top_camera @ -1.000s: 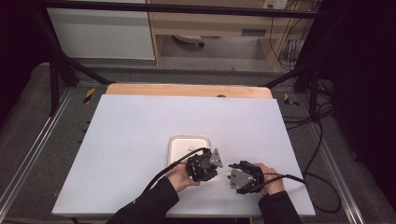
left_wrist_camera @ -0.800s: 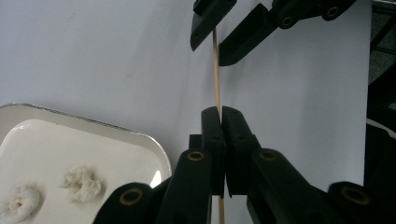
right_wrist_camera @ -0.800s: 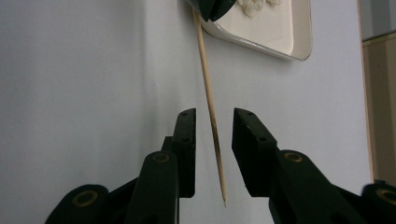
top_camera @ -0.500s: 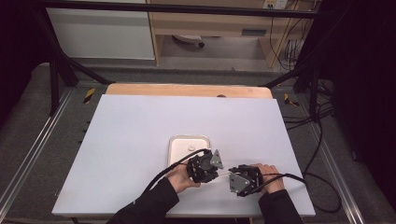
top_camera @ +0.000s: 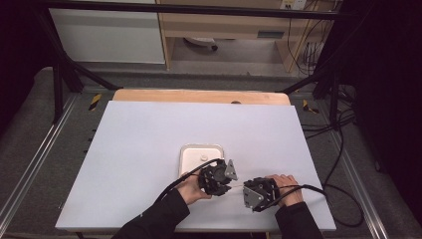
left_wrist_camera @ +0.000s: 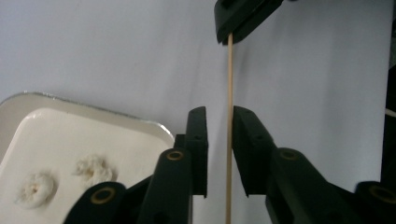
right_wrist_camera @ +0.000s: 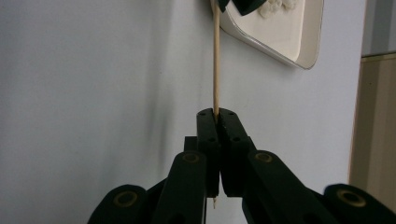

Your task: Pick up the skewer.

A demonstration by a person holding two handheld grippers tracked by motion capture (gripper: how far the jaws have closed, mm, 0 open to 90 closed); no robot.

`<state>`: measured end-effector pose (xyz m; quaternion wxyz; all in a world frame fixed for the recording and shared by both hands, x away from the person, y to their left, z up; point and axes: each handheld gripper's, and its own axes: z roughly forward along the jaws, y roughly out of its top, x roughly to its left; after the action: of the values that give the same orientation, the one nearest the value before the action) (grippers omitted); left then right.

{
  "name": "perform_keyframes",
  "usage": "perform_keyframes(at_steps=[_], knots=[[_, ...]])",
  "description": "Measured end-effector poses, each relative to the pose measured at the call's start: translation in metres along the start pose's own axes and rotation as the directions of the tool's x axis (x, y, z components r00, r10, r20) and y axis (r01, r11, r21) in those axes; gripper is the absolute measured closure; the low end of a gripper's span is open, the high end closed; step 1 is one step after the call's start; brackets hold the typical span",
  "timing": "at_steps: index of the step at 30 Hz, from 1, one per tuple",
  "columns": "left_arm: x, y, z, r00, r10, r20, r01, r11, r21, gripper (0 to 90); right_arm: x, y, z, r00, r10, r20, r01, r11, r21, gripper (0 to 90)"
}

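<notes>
Grippers met just below the shallow white rectangular tray (top_camera: pixel 185 154) on the pale table top (top_camera: pixel 139 149) in the high view: the left gripper (top_camera: pixel 225 187) lay at the tray's near right corner and the right gripper (top_camera: pixel 243 186) faced it from the right, with a thin wooden skewer (top_camera: pixel 234 186) bridging the short gap between them. In the left gripper view, the skewer (left_wrist_camera: pixel 229 93) ran up between that gripper's (left_wrist_camera: pixel 219 122) slightly parted jaws, which had just been opening and stood clear of the wood, while the tray (left_wrist_camera: pixel 70 135), holding two small white lumps (left_wrist_camera: pixel 60 179), sat to the left. In the right gripper view, the right gripper (right_wrist_camera: pixel 216 113) had its jaws pressed together on the skewer (right_wrist_camera: pixel 215 60), having just closed, and the stick reached toward the tray (right_wrist_camera: pixel 280 37) at the upper right.
</notes>
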<state>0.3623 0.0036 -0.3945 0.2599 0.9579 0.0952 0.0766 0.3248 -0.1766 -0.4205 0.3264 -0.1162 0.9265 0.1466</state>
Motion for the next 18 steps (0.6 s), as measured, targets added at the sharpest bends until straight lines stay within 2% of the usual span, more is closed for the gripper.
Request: perform_keyframes(at_steps=[4,8,9,13,18], knots=[[0.007,-0.003,-0.002,0.9994,-0.031,0.018,0.03,0.9986,0.043,70.7,-0.001,0.002,0.001,1.0,-0.008,0.005,0.008,1.0,0.017,89.1],[0.01,-0.004,-0.003,0.9982,-0.049,0.034,0.046,0.9945,0.094,73.0,-0.003,0.005,0.002,0.9995,-0.032,0.006,0.032,0.999,0.041,89.0],[0.009,-0.004,-0.002,0.9977,-0.059,0.033,0.055,0.9928,0.107,74.2,-0.002,0.005,0.002,0.9997,-0.024,0.006,0.024,0.999,0.048,89.0],[0.007,-0.003,0.005,0.997,-0.061,0.048,0.054,0.9869,0.152,79.6,-0.004,0.008,0.002,0.9989,-0.045,0.012,0.045,0.997,0.059,89.0],[0.005,-0.001,0.009,0.9977,-0.051,0.045,0.043,0.9851,0.167,84.9,-0.004,0.009,0.003,0.9985,-0.053,0.01,0.052,0.997,0.06,89.0]])
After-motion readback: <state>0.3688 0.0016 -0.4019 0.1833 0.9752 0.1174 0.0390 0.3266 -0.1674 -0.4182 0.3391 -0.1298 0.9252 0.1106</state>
